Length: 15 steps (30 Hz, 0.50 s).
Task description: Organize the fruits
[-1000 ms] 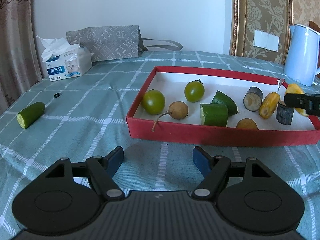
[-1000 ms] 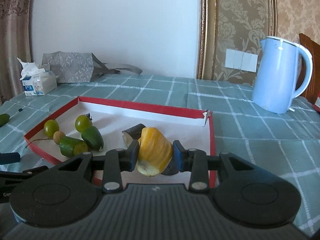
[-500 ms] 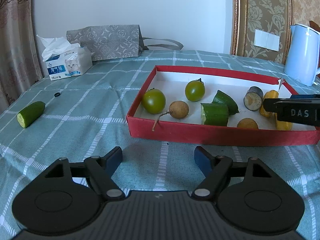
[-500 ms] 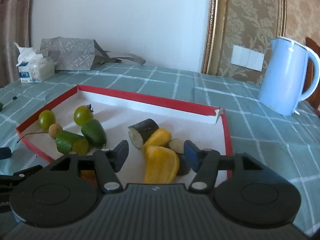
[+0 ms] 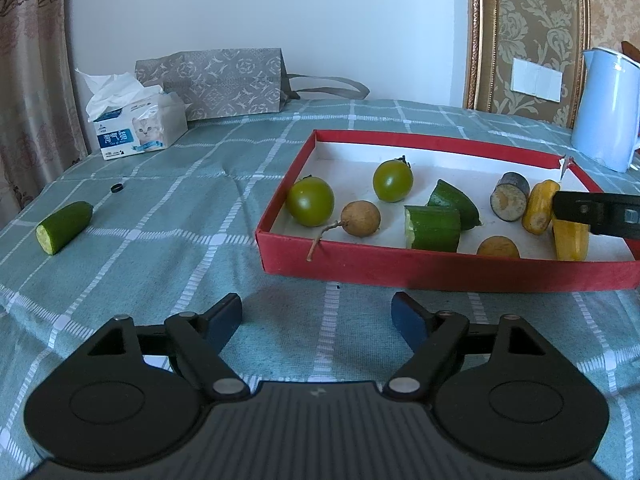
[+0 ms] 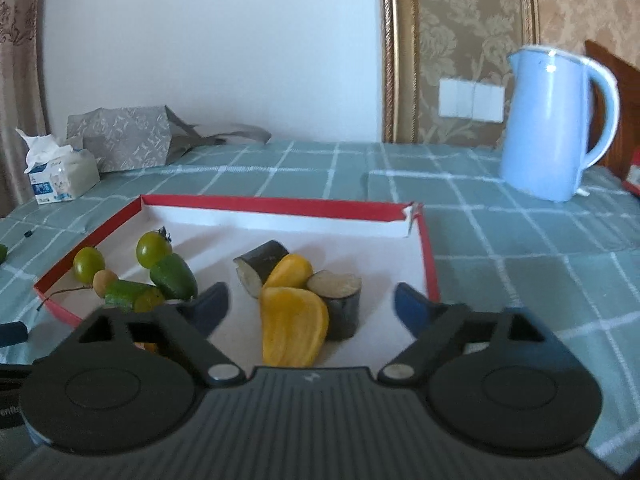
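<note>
A green checked tablecloth (image 5: 168, 216) covers the table. The right gripper (image 6: 310, 306) is opening, pads clear of the yellow fruit piece (image 6: 294, 326) lying in the red tray (image 6: 427, 256); advise withdrawing straight back. The left gripper (image 5: 316, 316) is opening on nothing; one cucumber piece (image 5: 64, 227) remains outside. The tissue pack (image 5: 138, 130) print is illegible.

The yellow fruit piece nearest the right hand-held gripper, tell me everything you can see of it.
The yellow fruit piece is a smooth, waxy-looking wedge with shallow lengthwise ridges. It lies on the white floor of the red box, between the opening jaws of the right hand-held gripper, neither pad touching it. A dark-skinned cut chunk sits against its right side.
</note>
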Available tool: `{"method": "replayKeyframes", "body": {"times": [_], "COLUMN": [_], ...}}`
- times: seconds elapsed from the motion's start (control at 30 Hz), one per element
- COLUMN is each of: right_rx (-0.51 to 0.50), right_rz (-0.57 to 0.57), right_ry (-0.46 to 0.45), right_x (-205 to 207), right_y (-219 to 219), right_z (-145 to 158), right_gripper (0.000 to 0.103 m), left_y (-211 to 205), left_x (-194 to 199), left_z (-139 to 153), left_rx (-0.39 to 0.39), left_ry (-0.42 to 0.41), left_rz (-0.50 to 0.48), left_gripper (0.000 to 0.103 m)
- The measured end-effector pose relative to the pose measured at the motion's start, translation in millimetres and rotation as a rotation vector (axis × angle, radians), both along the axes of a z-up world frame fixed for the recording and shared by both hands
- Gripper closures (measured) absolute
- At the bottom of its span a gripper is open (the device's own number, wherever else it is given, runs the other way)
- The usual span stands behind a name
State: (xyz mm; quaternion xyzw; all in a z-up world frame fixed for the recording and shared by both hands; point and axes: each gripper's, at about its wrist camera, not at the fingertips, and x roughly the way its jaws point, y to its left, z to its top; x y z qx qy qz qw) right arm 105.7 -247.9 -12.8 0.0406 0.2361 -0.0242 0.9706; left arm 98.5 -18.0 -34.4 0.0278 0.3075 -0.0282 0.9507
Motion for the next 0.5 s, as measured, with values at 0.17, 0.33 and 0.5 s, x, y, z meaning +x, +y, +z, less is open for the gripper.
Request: {"method": "replayKeyframes", "body": {"times": [0.17,0.33,0.5], "right_rx": [0.057,0.117,0.148], "right_rz": [0.000,0.008,-0.017], "right_ry": [-0.050,-0.084,-0.081], "right_x": [-30.2,-68.2,-94.7], "right_y": [-3.5,-8.1,-16.7], "right_z": [4.4,5.9,-0.3], "right_gripper": [0.000,0.000,0.000], "left_y": [1.9,-0.4,-1.3], "left_x": [-1.2,-13.8,-34.9], "left_z": [0.0,3.5,10.5], "left_rx": [0.003,0.013,-0.020], "left_ry": [-0.003,-0.032,-0.042], "left_rz": [0.007,0.010,0.009], "left_gripper": [0.020,0.020,0.020]}}
